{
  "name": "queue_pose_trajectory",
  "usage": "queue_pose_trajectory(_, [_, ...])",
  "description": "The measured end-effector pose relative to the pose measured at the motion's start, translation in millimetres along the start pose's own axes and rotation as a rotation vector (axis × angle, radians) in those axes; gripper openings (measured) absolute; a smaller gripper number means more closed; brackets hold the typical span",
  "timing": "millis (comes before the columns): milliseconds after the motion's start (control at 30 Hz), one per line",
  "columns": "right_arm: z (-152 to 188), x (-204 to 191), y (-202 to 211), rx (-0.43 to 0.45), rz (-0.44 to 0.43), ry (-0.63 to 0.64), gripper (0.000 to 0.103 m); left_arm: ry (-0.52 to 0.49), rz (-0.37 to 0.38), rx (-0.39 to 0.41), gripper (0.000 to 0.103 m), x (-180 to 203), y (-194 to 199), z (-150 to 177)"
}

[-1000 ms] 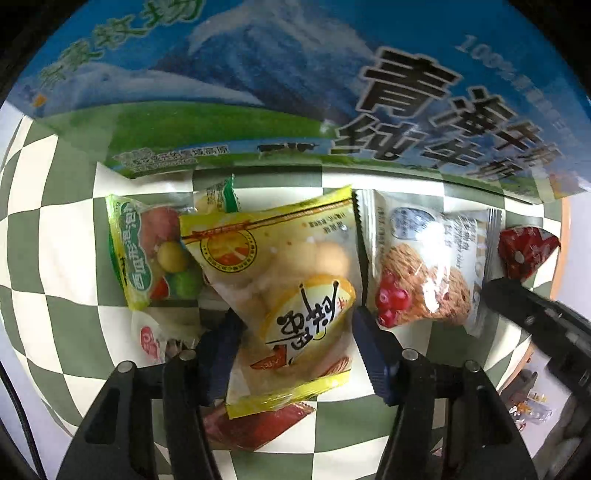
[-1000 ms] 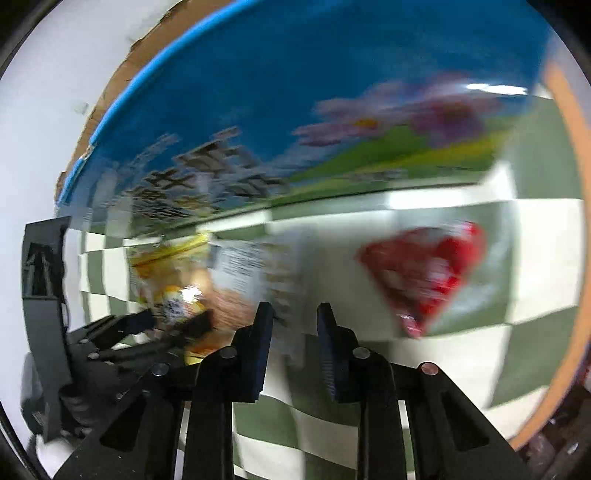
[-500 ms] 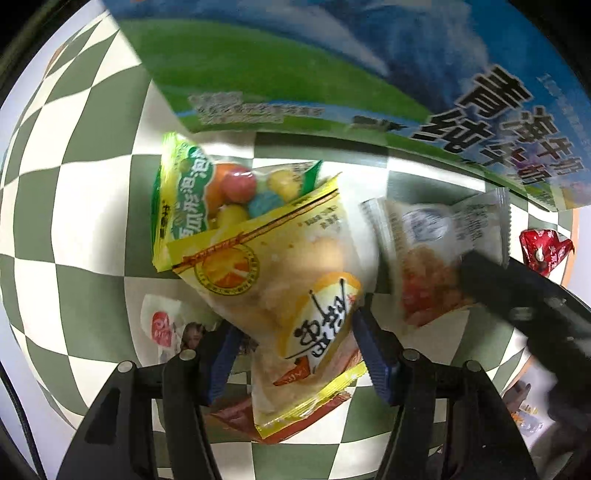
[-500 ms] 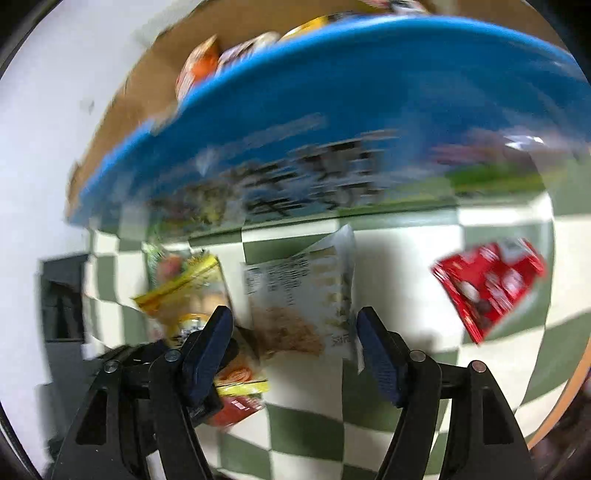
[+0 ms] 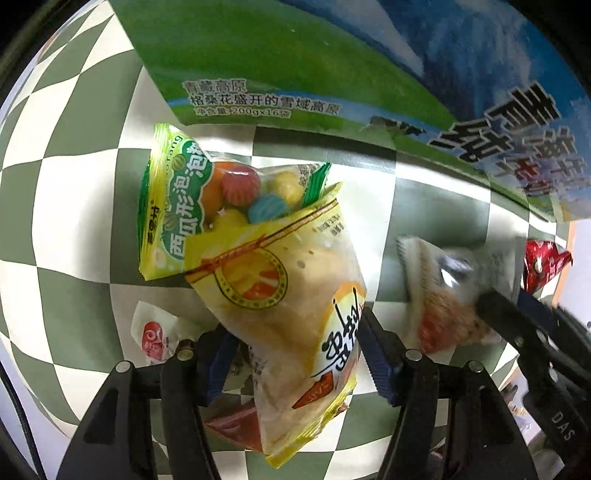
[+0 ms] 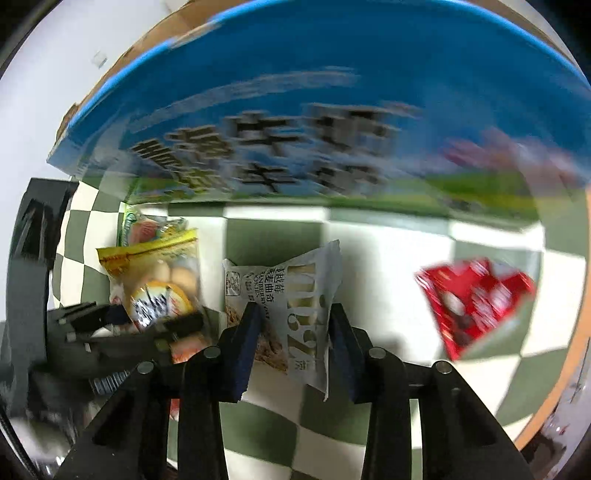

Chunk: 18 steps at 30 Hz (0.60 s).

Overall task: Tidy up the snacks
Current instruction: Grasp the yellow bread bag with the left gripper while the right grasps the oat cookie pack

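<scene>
My left gripper (image 5: 295,354) is shut on a yellow snack bag (image 5: 291,295) and holds it over the checked cloth; the bag also shows in the right wrist view (image 6: 155,280). A green bag of coloured candy balls (image 5: 195,199) lies behind it. My right gripper (image 6: 293,332) is around a white-and-grey cranberry cookie packet (image 6: 291,295), its blue pads close against both sides. That packet shows blurred in the left wrist view (image 5: 450,295). A red wrapper (image 6: 476,299) lies to the right.
A large blue-and-green printed carton (image 5: 332,74) stands just behind the snacks, its open cardboard top edge (image 6: 173,26) in the right wrist view. A small white-and-red packet (image 5: 155,332) and a dark red packet (image 5: 236,421) lie under the left gripper. The table edge (image 6: 554,406) is at right.
My right gripper has narrowed from wide open onto the cookie packet. My left gripper has lifted and tilted with the yellow bag, and more of the candy bag shows.
</scene>
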State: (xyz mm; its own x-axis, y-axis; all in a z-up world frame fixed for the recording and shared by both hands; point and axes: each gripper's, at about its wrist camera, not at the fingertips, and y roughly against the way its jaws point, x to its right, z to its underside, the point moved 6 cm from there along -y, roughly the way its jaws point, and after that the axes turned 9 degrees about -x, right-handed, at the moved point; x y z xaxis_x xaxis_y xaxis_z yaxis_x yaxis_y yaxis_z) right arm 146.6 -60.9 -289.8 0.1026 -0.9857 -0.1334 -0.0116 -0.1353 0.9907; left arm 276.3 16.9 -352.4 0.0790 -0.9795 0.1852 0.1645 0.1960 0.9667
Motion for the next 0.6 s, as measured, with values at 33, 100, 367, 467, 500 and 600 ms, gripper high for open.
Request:
queue_pose_trajectory(33, [3.6,5.5,2.3,0.000,-0.001,-0.012,0.038,-0.005,-0.002,0.001,0.060,-0.9,0.0,-0.5])
queue_pose_trajectory(100, [9.1,22.4,9.5,0.008,0.013,-0.035,0.037,-0.020,-0.016,0.007,0.057,3.2,0.8,-3.1])
queue_pose_trajectory(367, [45.5,59.6,26.7,0.019,-0.136,-0.186,0.038,-0.093,-0.016,0.009,0.052,27.8,0.1,10.6])
queue_pose_trajectory(467, [42.0,41.3,33.2,0.041,-0.172,-0.181,0.058,-0.061,0.001,0.003,0.052,15.5,1.6,9.3])
queue_pose_trajectory(500, [38.9,31.1,32.4,0.043,-0.171,-0.172,0.066,-0.058,-0.010,0.009,0.052,11.8,2.6,9.3])
queue_pose_trajectory(600, [31.6,13.5,29.2,0.040,-0.122,-0.115,0.069,-0.041,-0.038,0.021,0.052,-8.9,7.6,12.1])
